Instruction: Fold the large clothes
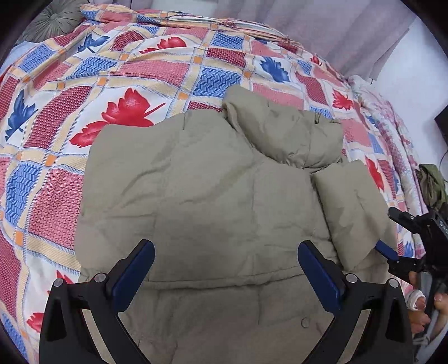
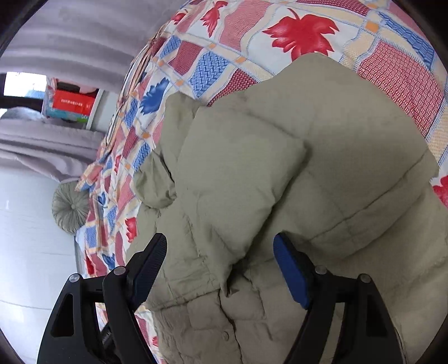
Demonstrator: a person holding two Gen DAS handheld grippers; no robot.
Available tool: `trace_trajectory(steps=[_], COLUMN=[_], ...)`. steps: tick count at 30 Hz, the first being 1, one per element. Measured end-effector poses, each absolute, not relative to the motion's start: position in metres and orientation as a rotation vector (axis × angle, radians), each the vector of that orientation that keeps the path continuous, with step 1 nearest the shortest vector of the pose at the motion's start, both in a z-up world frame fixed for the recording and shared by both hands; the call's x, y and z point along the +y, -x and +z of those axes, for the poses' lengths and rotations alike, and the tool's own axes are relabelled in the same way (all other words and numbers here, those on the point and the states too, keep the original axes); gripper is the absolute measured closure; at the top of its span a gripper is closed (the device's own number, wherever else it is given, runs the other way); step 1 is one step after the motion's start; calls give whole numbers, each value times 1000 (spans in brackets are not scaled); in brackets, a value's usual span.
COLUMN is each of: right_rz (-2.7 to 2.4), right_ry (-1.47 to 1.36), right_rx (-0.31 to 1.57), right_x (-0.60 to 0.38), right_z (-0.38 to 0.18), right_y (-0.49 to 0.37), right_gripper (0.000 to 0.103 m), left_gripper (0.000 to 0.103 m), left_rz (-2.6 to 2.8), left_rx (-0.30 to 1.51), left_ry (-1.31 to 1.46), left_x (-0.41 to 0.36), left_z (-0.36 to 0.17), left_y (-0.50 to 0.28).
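Where it lies on the patchwork bedspread (image 1: 84, 84), the khaki padded jacket (image 1: 212, 196) is spread flat, quilted in wide panels, with its hood (image 1: 282, 131) bunched at twelve o'clock and one sleeve (image 1: 347, 207) folded in along the three o'clock side. A snap button (image 1: 305, 322) shows near the hem at five o'clock. The fabric is wrinkled but lies smooth across the middle.

The left gripper (image 1: 226, 253) hovers over the lower part of the jacket, jaws spread wide and released, nothing between the blue pads. The right gripper (image 2: 219, 247) is also released: its jaws stand apart on either side of the folded sleeve's cuff end, and the pads do not press it. From the left wrist view, that gripper sits at the jacket's three o'clock edge, with a person's hand (image 1: 420, 305) behind it.

Bare bedspread runs wide from nine to twelve o'clock. At three o'clock the bed edge is close. A round grey cushion (image 1: 53, 19) sits at eleven o'clock.
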State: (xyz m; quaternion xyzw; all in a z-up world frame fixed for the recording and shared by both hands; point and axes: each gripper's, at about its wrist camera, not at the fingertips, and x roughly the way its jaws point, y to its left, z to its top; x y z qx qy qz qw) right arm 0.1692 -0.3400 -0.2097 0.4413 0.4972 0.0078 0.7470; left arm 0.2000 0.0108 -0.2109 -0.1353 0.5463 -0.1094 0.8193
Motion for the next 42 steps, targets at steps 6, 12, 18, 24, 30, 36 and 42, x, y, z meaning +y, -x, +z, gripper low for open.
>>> trace_trajectory(steps=[6,12,18,24,30,36,42], right_rz=[46,253,320,338,251,46,-24], right_ry=[-951,-616,-374,-438,-618,-967,-1035], right_rx=[1063,1089,1202,1273,1250,1205,1145], right_x=[-333,-244,-169,-172,-246,-359,-408], right_z=[-202,-175,-201,-216,-211,-233,-232], right_y=[-199,-214,-203,-189,-168,-139,-146], right_gripper=[93,93,93,23,23,23,23], left_gripper=[1,1,1,1,3,84,93], left_rz=[-318,-362,-451,-487,-504,-455,-420], left_rx=[1164,1199,1205,1234,1279,1372,1215], left_ry=[369,501,687,686,606,561,517], left_x=[33,58,62,41,4,-30,-31], left_z=[-208,-215,-221,-226,-238,-269,-227], left_y=[-210,-211,-214,-222,-235,-255,-246])
